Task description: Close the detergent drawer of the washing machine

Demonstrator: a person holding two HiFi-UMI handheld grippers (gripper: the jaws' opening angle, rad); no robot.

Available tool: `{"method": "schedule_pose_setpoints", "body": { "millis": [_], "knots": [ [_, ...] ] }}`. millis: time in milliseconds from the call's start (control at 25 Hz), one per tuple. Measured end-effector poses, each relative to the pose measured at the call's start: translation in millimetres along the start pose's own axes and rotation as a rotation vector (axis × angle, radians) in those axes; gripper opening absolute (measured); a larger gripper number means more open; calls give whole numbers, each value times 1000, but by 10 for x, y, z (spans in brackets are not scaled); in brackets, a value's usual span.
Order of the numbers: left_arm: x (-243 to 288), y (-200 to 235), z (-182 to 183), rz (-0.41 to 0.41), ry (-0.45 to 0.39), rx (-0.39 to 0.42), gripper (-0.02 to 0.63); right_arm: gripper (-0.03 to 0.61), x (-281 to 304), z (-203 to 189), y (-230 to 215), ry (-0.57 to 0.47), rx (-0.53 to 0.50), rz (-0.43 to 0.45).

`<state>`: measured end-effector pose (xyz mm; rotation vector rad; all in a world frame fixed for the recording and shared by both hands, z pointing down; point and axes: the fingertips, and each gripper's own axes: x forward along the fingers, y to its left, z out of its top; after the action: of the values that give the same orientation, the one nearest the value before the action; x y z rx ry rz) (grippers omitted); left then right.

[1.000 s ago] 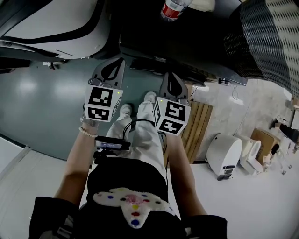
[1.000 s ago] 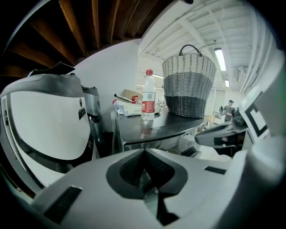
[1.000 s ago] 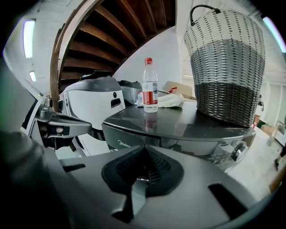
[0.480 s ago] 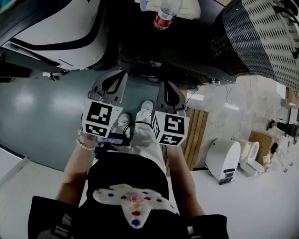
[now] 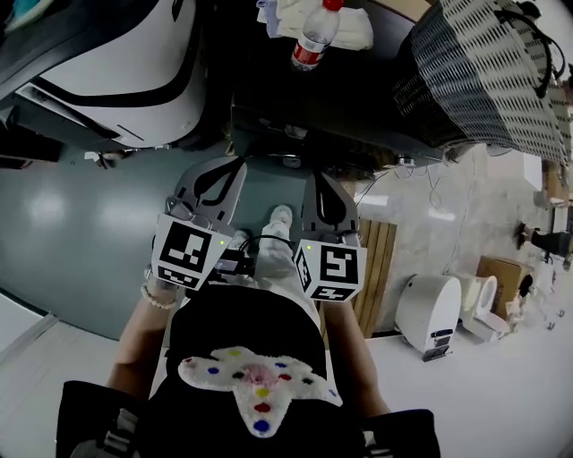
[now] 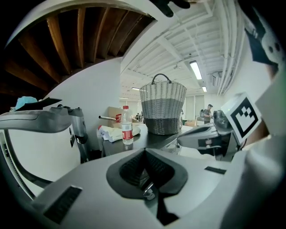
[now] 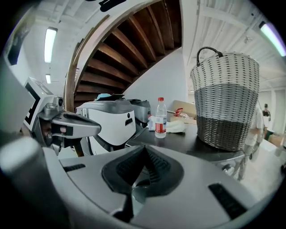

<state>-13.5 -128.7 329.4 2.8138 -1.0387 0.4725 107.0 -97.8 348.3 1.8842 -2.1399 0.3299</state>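
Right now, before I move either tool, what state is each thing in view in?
Left tool: shut, empty.
Right tool: shut, empty.
Water bottle: upright, capped, on the dark counter.
Woven basket: upright, handle raised.
White cloth: lying heaped beside the bottle.
Detergent drawer: cannot make it out.

- Bottle, red label, upright on dark worktop, 12 o'clock.
- White cloth just beside it.
- Wicker basket, 2 o'clock.
- Wooden slats, 4 o'clock.
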Motion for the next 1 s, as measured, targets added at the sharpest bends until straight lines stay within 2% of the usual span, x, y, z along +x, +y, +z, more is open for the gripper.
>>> {"method": "schedule_pose_setpoints", "body": {
  "millis": [480,1000],
  "knots": [
    [-218,-11,23,-1,-6,6,11,5,-238,117,99,-26,-15,29],
    [-273,18,-19,0,5,13,11,4,-211,111,169,-10,-22,50]
  ]
}}
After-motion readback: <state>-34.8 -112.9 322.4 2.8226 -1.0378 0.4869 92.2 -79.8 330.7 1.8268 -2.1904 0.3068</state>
